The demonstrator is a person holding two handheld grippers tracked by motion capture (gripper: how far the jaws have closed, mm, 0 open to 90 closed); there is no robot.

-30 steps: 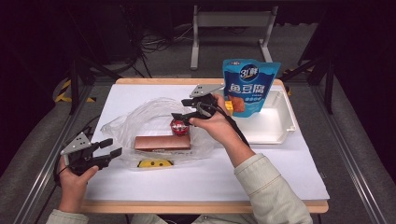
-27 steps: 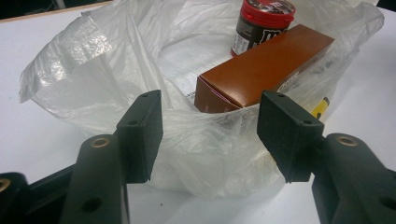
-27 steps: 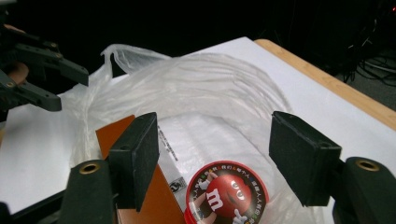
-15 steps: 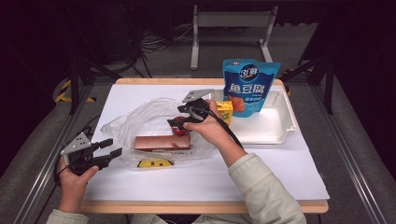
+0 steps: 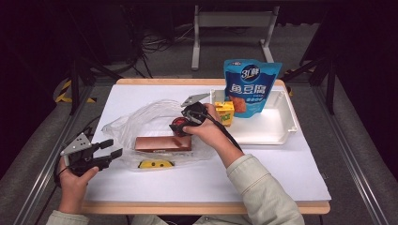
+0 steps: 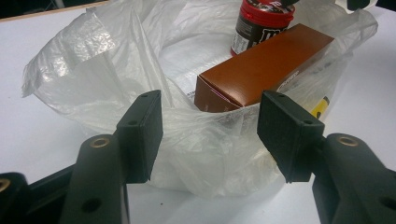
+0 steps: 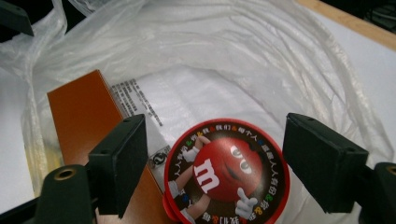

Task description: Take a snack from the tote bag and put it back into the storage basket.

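A clear plastic bag lies open at mid-table. Inside it lies a long brown box. A red-lidded candy can stands upright against that box. My right gripper points down over the can. Its jaws have just been opening, and the can sits between them with a gap on the left side. My left gripper rests open at the bag's near-left edge, holding nothing.
A flat yellow item lies at the bag's front edge. At the back right is a white tray, with a blue snack pouch standing in it and a small yellow box at its left end.
The right hand has sunk toward the table and shifted left, bringing the can down into the bag beside the brown box. The left hand has stayed put.
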